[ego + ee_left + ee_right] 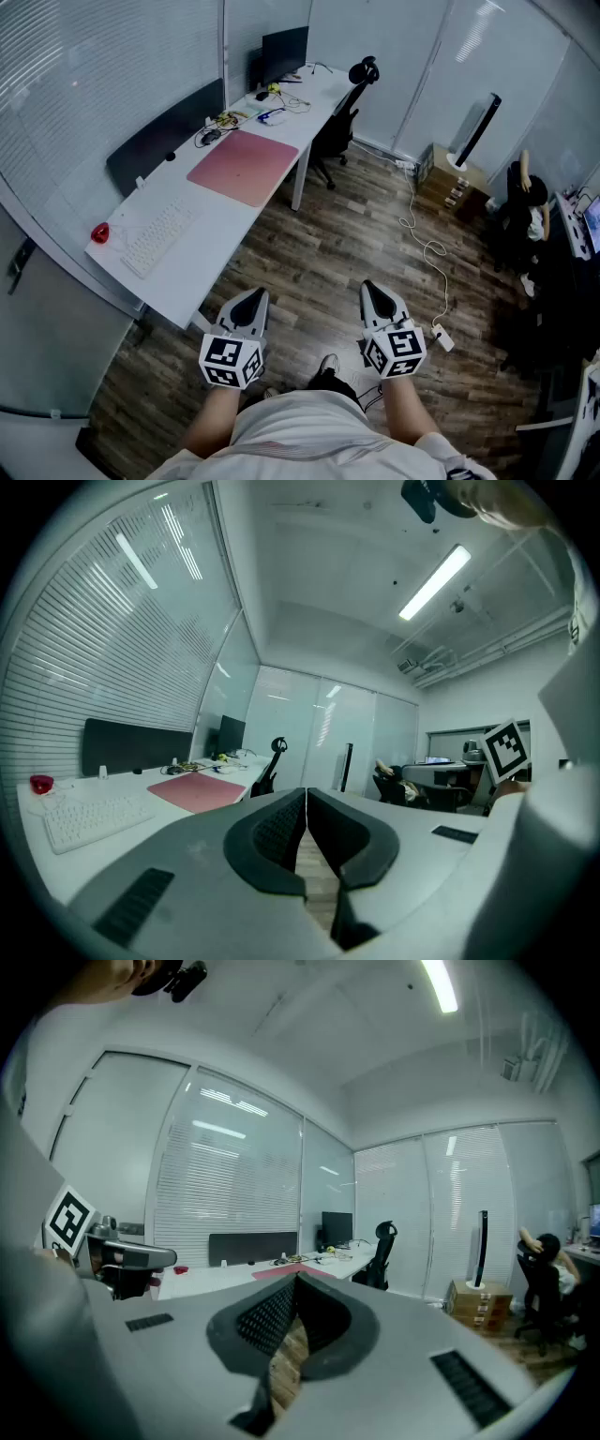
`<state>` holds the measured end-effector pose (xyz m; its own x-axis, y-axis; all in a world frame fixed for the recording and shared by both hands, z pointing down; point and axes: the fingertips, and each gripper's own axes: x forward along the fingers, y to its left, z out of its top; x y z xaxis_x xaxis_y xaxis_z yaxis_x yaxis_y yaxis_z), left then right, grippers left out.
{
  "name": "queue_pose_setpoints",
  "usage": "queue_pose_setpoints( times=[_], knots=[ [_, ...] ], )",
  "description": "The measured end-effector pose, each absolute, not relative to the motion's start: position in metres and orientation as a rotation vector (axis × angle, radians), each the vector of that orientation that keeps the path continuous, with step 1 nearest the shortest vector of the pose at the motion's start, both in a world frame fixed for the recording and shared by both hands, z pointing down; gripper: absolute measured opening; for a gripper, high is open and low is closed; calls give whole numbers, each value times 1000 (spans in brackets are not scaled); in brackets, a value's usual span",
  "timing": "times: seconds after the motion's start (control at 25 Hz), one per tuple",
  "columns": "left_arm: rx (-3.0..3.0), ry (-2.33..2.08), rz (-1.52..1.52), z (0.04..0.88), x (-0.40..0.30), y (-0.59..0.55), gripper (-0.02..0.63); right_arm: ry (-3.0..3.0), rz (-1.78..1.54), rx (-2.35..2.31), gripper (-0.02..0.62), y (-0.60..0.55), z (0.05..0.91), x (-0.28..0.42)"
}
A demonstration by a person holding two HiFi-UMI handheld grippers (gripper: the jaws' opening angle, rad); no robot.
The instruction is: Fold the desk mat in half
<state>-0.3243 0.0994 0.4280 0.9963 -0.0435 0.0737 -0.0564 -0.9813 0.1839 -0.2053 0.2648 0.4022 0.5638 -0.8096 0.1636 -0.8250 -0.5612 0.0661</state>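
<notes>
A pink desk mat (245, 165) lies flat on the long white desk (202, 248), far from both grippers; it also shows in the left gripper view as the mat (196, 792) and thinly in the right gripper view (286, 1271). My left gripper (251, 302) and right gripper (375, 292) are held side by side over the wooden floor, close to my body. Both are shut with nothing between the jaws. In the left gripper view the tips (305, 791) meet; the right gripper (295, 1280) shows the same.
On the desk: a white keyboard (159, 234), a red object (99, 232), a dark panel (164, 134), a monitor (284, 52), cables. An office chair (343, 117) stands at the desk's far end. A white cable (427, 246) trails over the floor. A seated person (530, 204) is at right.
</notes>
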Motion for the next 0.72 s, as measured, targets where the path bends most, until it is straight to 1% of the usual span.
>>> queue_pose_setpoints(
  times=[0.52, 0.72],
  knots=[
    [2950, -49, 86, 416, -323, 113, 15, -1393, 182, 2678, 51, 278, 408, -207],
    [2941, -79, 96, 419, -322, 112, 15, -1416, 123, 2709, 51, 280, 400, -207]
  ],
)
